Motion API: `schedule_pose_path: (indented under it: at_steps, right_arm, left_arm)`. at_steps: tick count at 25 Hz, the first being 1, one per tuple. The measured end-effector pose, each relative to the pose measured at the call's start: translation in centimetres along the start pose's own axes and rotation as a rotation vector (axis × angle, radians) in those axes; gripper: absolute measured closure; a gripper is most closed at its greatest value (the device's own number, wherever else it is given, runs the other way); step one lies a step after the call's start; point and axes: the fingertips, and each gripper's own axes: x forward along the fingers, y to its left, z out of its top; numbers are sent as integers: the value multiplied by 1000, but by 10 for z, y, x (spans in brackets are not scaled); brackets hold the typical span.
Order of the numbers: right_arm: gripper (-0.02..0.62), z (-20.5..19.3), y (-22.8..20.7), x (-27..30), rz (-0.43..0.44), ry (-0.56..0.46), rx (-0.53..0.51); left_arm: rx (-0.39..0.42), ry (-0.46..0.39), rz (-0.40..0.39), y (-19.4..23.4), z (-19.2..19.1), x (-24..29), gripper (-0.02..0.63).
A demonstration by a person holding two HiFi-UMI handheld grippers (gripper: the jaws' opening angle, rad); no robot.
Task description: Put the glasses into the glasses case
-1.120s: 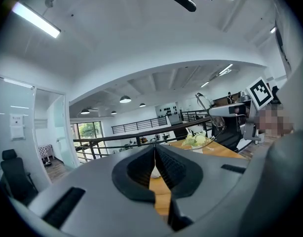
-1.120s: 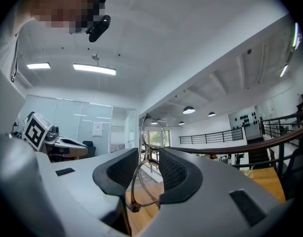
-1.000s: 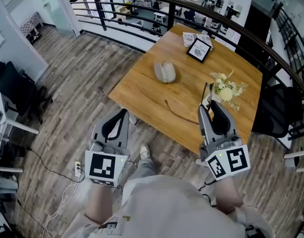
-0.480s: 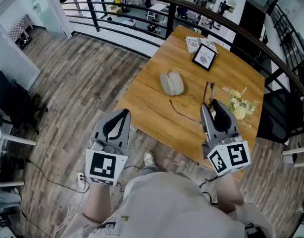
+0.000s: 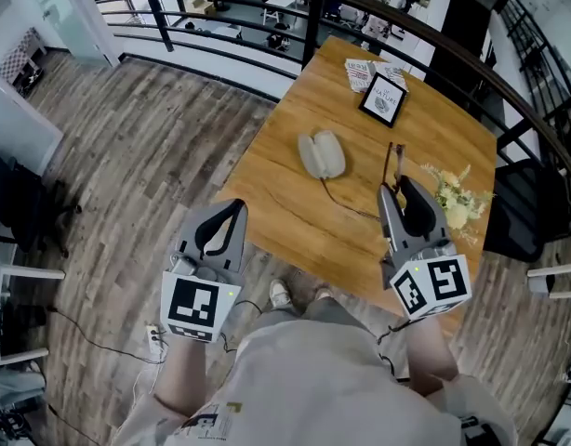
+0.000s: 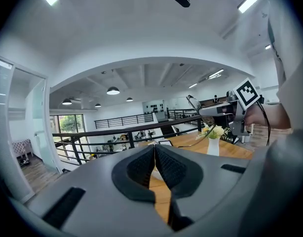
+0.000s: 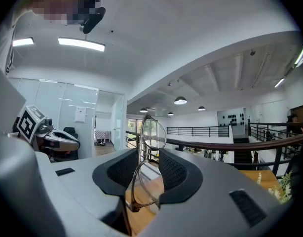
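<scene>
The grey glasses case (image 5: 322,153) lies closed on the wooden table (image 5: 285,147), toward its middle. My right gripper (image 5: 398,188) is held over the table's near right part, shut on the thin-rimmed glasses (image 5: 394,162). One temple arm trails down-left from it. In the right gripper view the glasses (image 7: 147,147) stand upright, pinched between the pads of the right gripper (image 7: 144,156). My left gripper (image 5: 232,212) hangs over the floor, left of the table's near corner, shut on nothing. In the left gripper view the left gripper (image 6: 155,150) shows its pads touching.
A framed card (image 5: 381,98) and a stack of booklets (image 5: 360,70) sit at the table's far end. A vase of pale flowers (image 5: 453,200) stands at the right edge, close to my right gripper. A black railing (image 5: 220,17) curves behind; a dark chair (image 5: 523,216) stands to the right.
The table and case have drawn closer in the head view. My right gripper with the glasses now reaches further over the tabletop. The left gripper keeps its place.
</scene>
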Motion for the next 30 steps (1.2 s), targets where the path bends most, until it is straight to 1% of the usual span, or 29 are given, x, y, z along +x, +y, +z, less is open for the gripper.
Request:
schedule_pose_path:
  at_steps: [7,12,14,18,22,25,27,30]
  right_arm:
    - [440,1,-27,16,10,20,9]
    - [440,-12,-58,21,-11,40,27]
    - [440,-19,-70,28,-23,48,33]
    - [440,-38,-89,47,-37,72,59]
    - [440,-61,-104,74,-45,100,73]
    - [440,-82,-116,97,-60,107,124]
    - [440,-96,-124,114,-81,111,158]
    - [440,-117,-131,141,-109,132,168]
  left_arm:
    - [10,16,4,3,17,33,588]
    - [-8,68,27,-5,15,55,588]
    - [-3,80,26,-9,14,65,588]
    - [3,104,38,-9,10,83,588]
    - [-4,131,46,-4,-4,106,588]
    - [-6,166,47,-2,-17,124,588]
    - [-22,183,42,0,-25,136,588]
    - [-55,203,22,6,-35,153,588]
